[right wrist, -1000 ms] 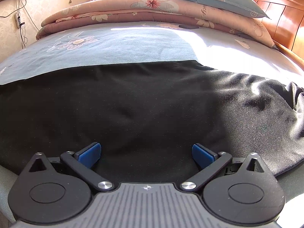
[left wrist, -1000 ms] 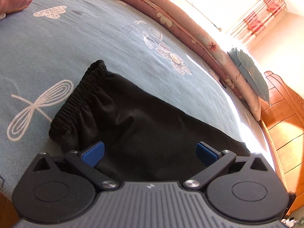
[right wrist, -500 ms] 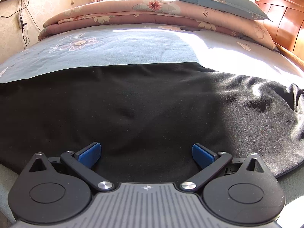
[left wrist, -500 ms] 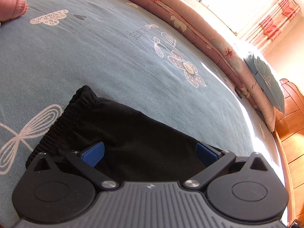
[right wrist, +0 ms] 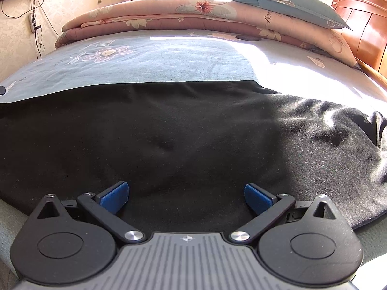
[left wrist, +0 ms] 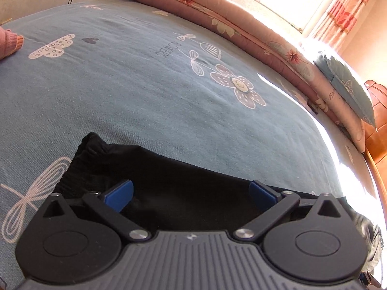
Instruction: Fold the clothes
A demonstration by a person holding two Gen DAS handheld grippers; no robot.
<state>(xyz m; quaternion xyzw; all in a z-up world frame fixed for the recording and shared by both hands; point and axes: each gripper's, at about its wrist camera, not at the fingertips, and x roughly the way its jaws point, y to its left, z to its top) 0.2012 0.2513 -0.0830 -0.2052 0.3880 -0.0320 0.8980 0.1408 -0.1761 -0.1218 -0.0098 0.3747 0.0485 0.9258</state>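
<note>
A black garment (right wrist: 183,130) with an elastic waistband (left wrist: 79,166) lies spread flat on the blue patterned bed sheet (left wrist: 145,91). My left gripper (left wrist: 191,194) is open, its blue pads wide apart just above the garment near the waistband end. My right gripper (right wrist: 185,195) is open too, low over the middle of the black cloth, holding nothing. The garment's right end (right wrist: 350,130) is rumpled and lies in sunlight.
A folded pink floral quilt (right wrist: 193,17) with a blue pillow (right wrist: 285,2) on it lies along the far side of the bed. A wooden headboard (right wrist: 362,29) stands at the right. A pink garment (left wrist: 9,41) lies at the far left.
The left gripper has drawn back toward the near edge, so less of the black garment shows and more sheet is in view. The right gripper has hardly moved. Both stay open.
</note>
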